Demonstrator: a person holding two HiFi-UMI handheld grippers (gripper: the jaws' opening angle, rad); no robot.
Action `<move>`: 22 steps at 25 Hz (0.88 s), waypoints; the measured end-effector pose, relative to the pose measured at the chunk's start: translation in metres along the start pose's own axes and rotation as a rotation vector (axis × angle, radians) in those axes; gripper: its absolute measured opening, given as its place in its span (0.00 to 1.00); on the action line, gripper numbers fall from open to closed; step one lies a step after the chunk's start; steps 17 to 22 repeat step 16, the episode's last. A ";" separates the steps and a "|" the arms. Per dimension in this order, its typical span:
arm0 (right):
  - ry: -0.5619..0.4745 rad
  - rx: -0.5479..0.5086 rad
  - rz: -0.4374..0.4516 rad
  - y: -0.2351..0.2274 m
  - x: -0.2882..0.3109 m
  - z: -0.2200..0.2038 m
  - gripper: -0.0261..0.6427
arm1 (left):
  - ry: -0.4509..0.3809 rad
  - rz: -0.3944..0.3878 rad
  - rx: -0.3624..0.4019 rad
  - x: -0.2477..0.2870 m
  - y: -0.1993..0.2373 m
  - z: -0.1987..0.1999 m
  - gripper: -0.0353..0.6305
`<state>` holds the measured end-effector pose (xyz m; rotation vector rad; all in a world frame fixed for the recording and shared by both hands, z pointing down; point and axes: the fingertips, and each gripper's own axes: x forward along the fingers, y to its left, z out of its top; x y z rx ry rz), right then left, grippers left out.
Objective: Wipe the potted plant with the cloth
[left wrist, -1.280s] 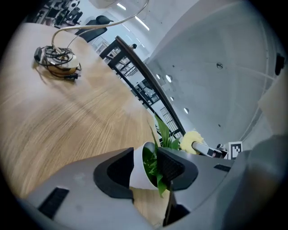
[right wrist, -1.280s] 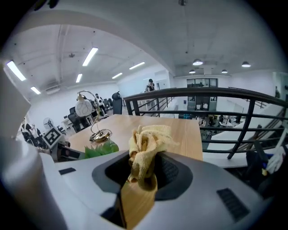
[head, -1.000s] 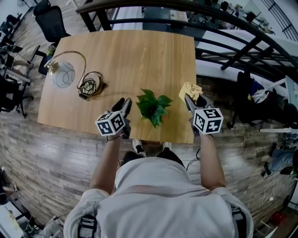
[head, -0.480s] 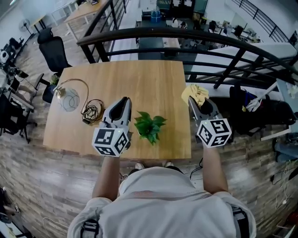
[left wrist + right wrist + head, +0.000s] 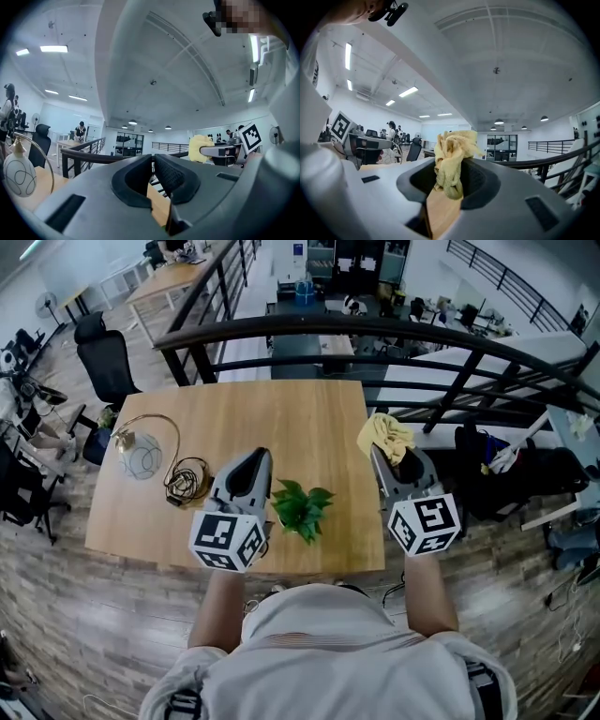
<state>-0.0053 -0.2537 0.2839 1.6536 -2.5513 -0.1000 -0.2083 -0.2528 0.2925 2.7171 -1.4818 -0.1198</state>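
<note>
One light wooden desk (image 5: 281, 418), frame centre, below a black railing (image 5: 375, 329), carries one green potted plant (image 5: 301, 507). Left tongs (image 5: 255, 456): closed, empty. Right tongs (image 5: 382, 451): clamping one crumpled yellow cloth (image 5: 385, 434).

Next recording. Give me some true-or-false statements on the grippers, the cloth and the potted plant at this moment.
The potted plant stands on the wooden table. True.
The right gripper is shut on the yellow cloth. True.
The left gripper grips a leaf. False: its jaws are shut with nothing between them.
The cloth is touching the plant. False: it is held apart, to the plant's right.
A coiled cable lies on the table. True.
</note>
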 end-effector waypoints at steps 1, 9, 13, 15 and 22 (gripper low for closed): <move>0.002 -0.001 0.000 0.002 0.000 0.000 0.31 | -0.001 -0.003 0.003 0.000 0.000 0.001 0.10; 0.009 -0.006 -0.015 0.003 -0.001 0.001 0.31 | -0.003 -0.029 -0.002 0.003 -0.001 0.001 0.10; 0.016 -0.010 -0.021 0.003 -0.001 0.001 0.31 | 0.001 -0.046 -0.016 0.005 -0.002 -0.002 0.10; 0.019 -0.011 -0.021 0.004 0.000 0.001 0.31 | 0.006 -0.055 -0.022 0.005 -0.002 -0.004 0.10; 0.020 -0.011 -0.021 0.005 0.000 0.001 0.31 | 0.008 -0.059 -0.025 0.005 -0.003 -0.004 0.10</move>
